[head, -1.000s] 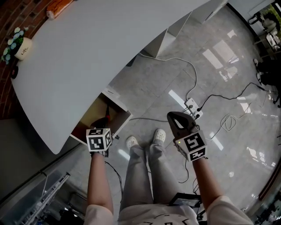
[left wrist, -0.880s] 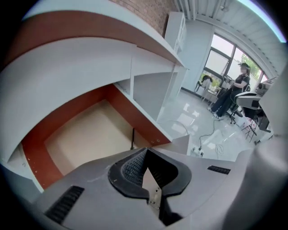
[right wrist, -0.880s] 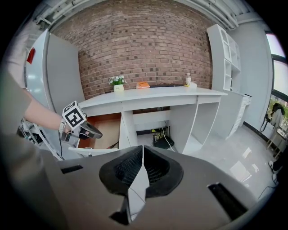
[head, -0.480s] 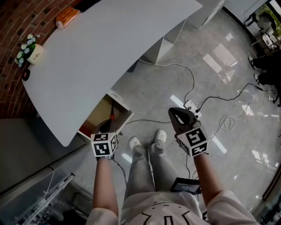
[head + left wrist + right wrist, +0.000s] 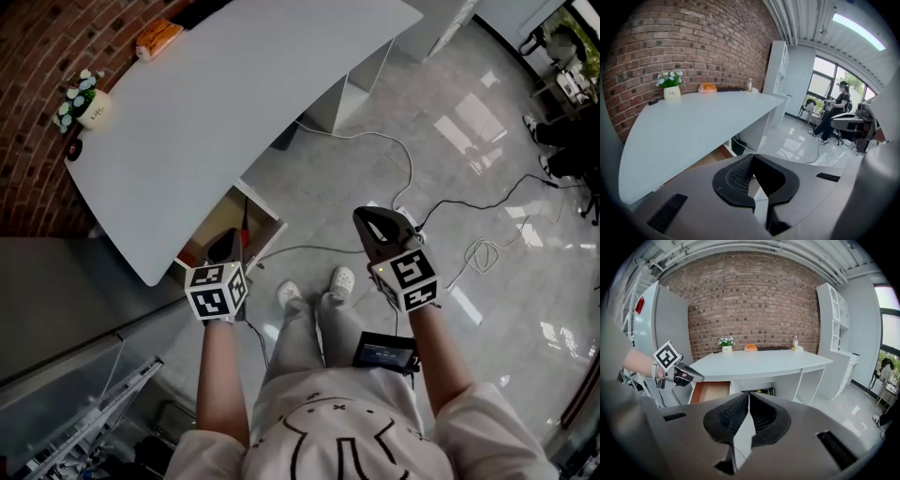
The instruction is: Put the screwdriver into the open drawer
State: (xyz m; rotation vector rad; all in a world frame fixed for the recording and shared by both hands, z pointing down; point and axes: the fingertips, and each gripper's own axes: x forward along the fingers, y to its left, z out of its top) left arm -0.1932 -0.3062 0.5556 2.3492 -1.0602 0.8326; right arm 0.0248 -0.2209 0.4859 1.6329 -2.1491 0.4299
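Inside the open wooden drawer (image 5: 199, 251) lies the slim red screwdriver (image 5: 246, 223), long axis twelve-to-six, at one o'clock just beside the left gripper (image 5: 223, 251), jaws pressed together and empty. The right gripper (image 5: 370, 228), likewise closed on nothing, is well apart.

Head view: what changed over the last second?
The left claw drew back from the open drawer toward the person, leaving the screwdriver lying inside; it is shut and empty. The right claw stayed raised and shut; the drawer stayed open.
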